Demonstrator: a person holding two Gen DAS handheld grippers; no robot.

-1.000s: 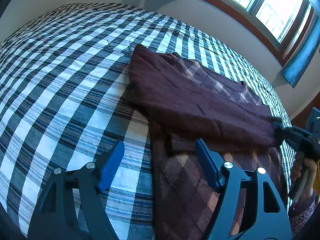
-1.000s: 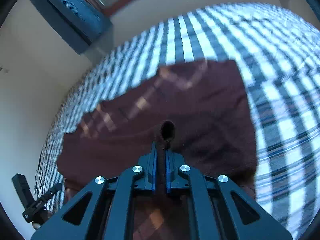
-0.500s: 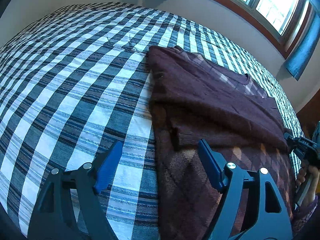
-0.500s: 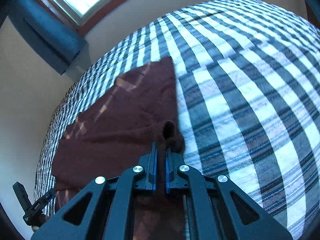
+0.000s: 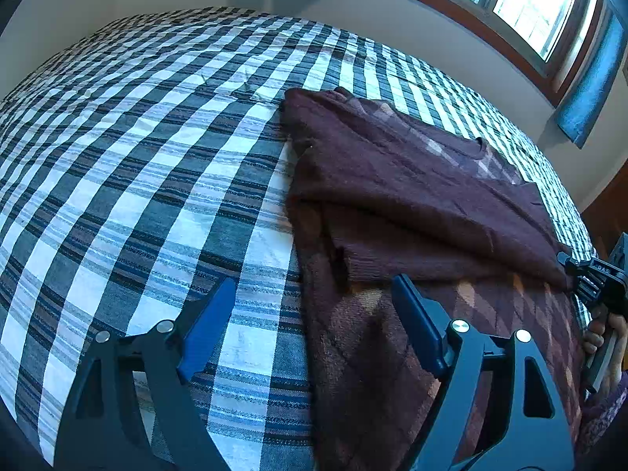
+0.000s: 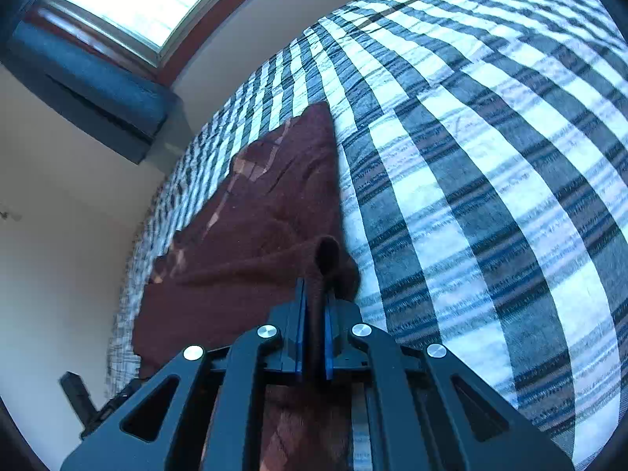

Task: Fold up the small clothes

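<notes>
A maroon sweater (image 5: 412,196) with a diamond pattern lies on the plaid bed cover (image 5: 137,176), its upper part folded over the lower. My left gripper (image 5: 314,310) hovers over the sweater's near left edge. Its jaws are opening and its blue pads (image 5: 208,322) hold nothing between them. At the far right my right gripper (image 5: 581,271) is shut on the folded flap's end. In the right wrist view the right gripper (image 6: 314,314) pinches a bunched fold of the sweater (image 6: 255,235), which trails away to the left.
A person's hand (image 5: 604,337) holds the right gripper at the bed's right side. A window (image 5: 530,4) with blue curtains (image 5: 588,86) runs along the wall behind the bed. Plaid cover (image 6: 490,196) stretches wide to the right of the sweater.
The right gripper has drawn the sweater flap across and down, so the fold lies flatter and more plaid cover shows. The left jaws have spread slightly wider.
</notes>
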